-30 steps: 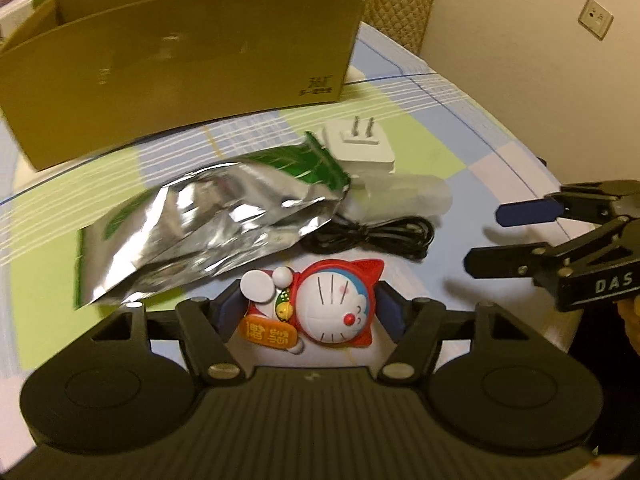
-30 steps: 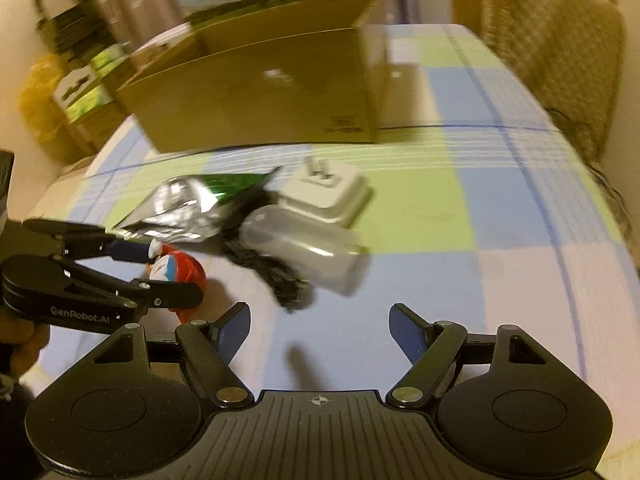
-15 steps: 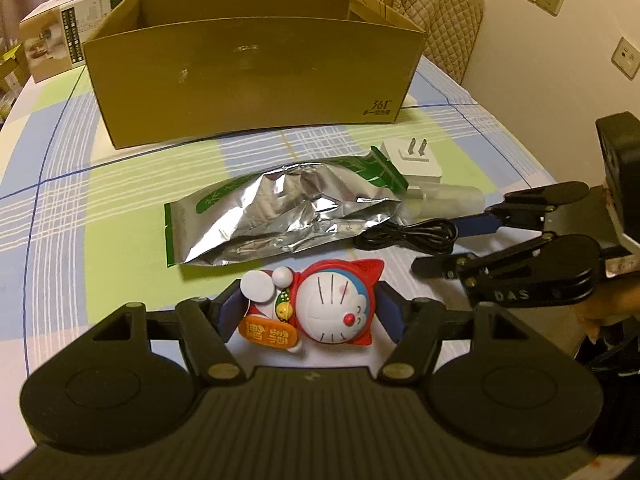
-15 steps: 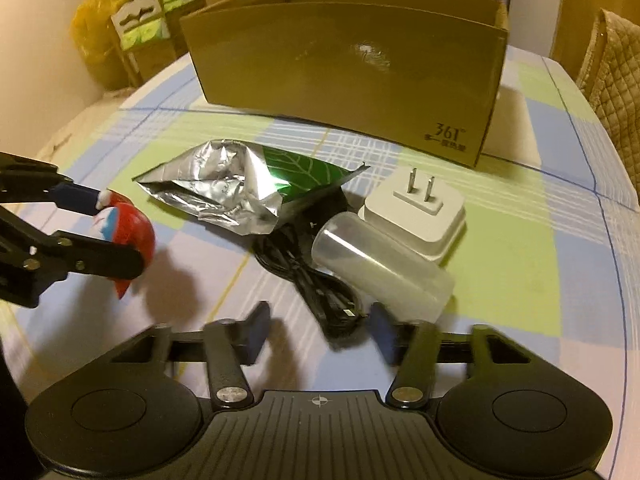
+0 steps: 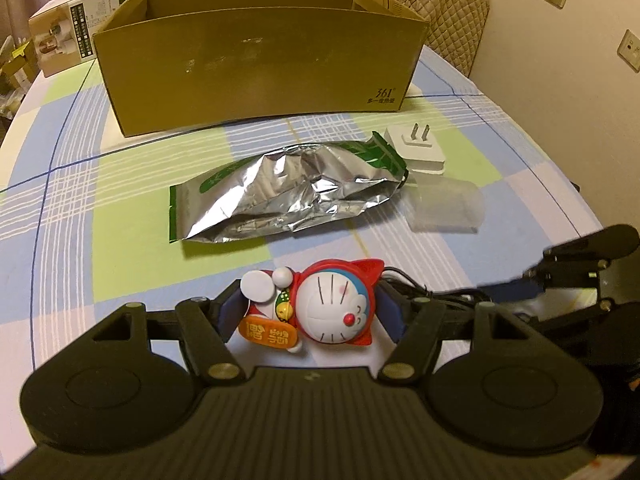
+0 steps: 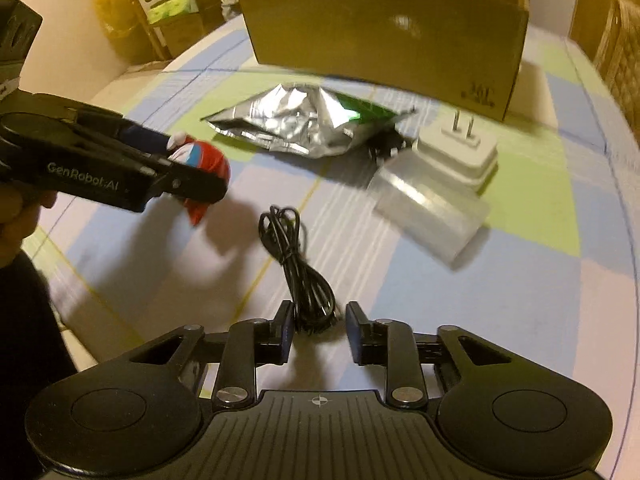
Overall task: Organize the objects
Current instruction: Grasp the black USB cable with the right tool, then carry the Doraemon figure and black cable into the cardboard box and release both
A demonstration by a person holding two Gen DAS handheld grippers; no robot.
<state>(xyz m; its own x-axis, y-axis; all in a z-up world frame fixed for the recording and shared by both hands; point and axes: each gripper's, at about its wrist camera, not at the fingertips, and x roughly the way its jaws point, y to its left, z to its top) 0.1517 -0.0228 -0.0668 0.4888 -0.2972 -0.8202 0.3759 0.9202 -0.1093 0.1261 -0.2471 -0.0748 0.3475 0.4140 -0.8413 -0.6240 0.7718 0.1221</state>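
My left gripper (image 5: 310,312) is shut on a red and white cat figurine (image 5: 320,308) and holds it above the checked tablecloth; the figurine also shows in the right wrist view (image 6: 202,168). My right gripper (image 6: 316,324) stands around one end of a coiled black cable (image 6: 300,264) with a gap on each side, and it looks pulled away from the other items. An open cardboard box (image 5: 256,64) stands at the back. A foil pouch (image 5: 288,192), a white plug adapter (image 5: 420,148) and a clear plastic cup (image 5: 446,208) lie in front of it.
A quilted chair back (image 5: 444,16) stands behind the box on the right. More boxes (image 5: 68,36) and a yellow bag (image 6: 116,8) sit off the table's left side. The table edge (image 5: 580,196) curves down the right.
My left gripper has lifted and drawn back with the figurine. My right gripper has narrowed around the black cable, and the cable has come out from beside the pouch and cup.
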